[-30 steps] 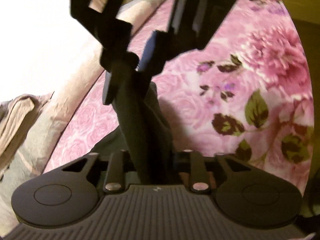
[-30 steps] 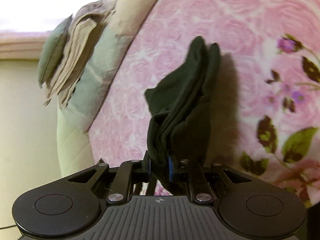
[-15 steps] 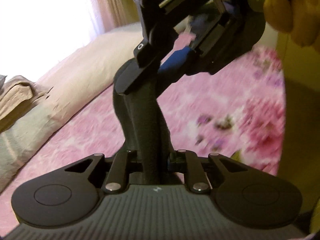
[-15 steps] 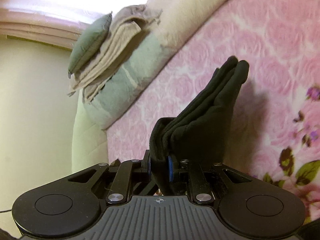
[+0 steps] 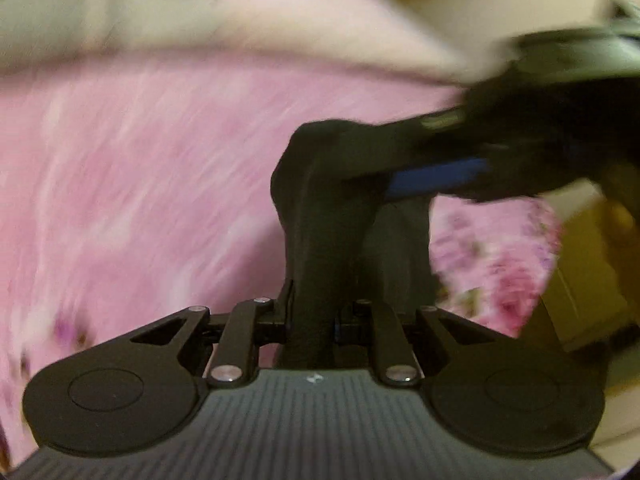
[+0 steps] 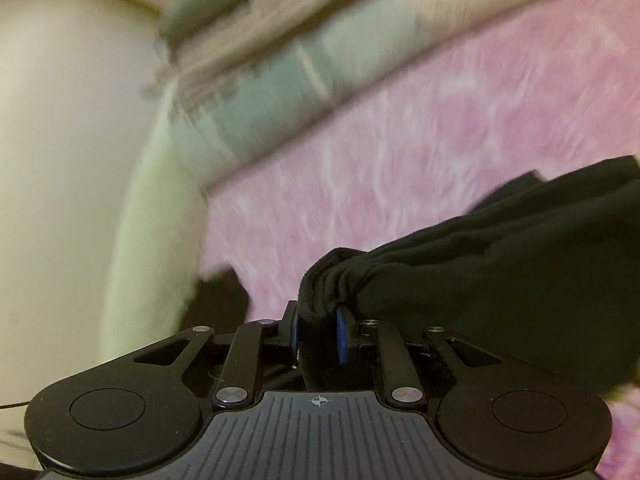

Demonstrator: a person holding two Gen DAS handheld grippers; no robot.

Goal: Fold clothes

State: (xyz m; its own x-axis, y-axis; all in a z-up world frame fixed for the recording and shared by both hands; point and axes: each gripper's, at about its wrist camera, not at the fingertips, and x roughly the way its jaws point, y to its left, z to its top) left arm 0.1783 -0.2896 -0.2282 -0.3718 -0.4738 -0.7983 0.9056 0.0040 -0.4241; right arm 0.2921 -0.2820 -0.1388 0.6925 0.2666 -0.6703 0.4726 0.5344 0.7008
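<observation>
A black garment (image 5: pixel 320 208) hangs between both grippers above a pink floral bedspread (image 5: pixel 140 184). My left gripper (image 5: pixel 311 320) is shut on one end of it. In the left wrist view the right gripper (image 5: pixel 436 174), with blue pads, comes in from the right and pinches the cloth's other end. In the right wrist view my right gripper (image 6: pixel 318 332) is shut on a bunched edge of the black garment (image 6: pixel 480 272), which stretches away to the right. Both views are motion-blurred.
A pile of folded beige and green linens (image 6: pixel 260 28) lies on a pale bolster (image 6: pixel 160 208) along the bed's far edge. A cream wall (image 6: pixel 60 140) is behind it. A yellow-brown cabinet (image 5: pixel 588 280) stands at the right of the bed.
Both grippers have swung sideways with the garment. The right gripper has moved from the top to the right of the left wrist view, and the cloth now stretches sideways between them.
</observation>
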